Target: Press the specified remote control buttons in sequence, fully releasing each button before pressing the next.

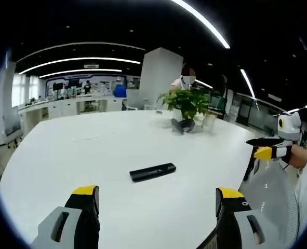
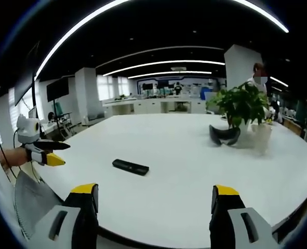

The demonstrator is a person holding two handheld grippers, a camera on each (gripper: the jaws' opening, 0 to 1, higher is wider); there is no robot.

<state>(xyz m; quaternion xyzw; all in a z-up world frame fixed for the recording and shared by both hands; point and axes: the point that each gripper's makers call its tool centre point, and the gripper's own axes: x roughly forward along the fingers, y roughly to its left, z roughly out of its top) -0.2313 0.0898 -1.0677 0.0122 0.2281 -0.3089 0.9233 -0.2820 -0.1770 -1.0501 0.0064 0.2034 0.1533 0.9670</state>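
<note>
A black remote control (image 1: 152, 171) lies flat on the white table (image 1: 80, 155), a little ahead of my left gripper (image 1: 157, 199), whose yellow-tipped jaws stand wide apart with nothing between them. My right gripper (image 1: 265, 147) is held off the table's right edge, in a hand. In the right gripper view the remote (image 2: 130, 166) lies ahead and slightly left of my open right gripper (image 2: 156, 199). The left gripper (image 2: 50, 152) hovers beyond the table's left edge. Neither gripper touches the remote.
A potted green plant (image 1: 187, 101) (image 2: 241, 104) and a black goggle-like object (image 1: 183, 125) (image 2: 225, 135) sit at the table's far side. A person (image 1: 186, 78) stands behind them. A white fan grille (image 1: 272, 199) (image 2: 34, 199) stands by the near table edge.
</note>
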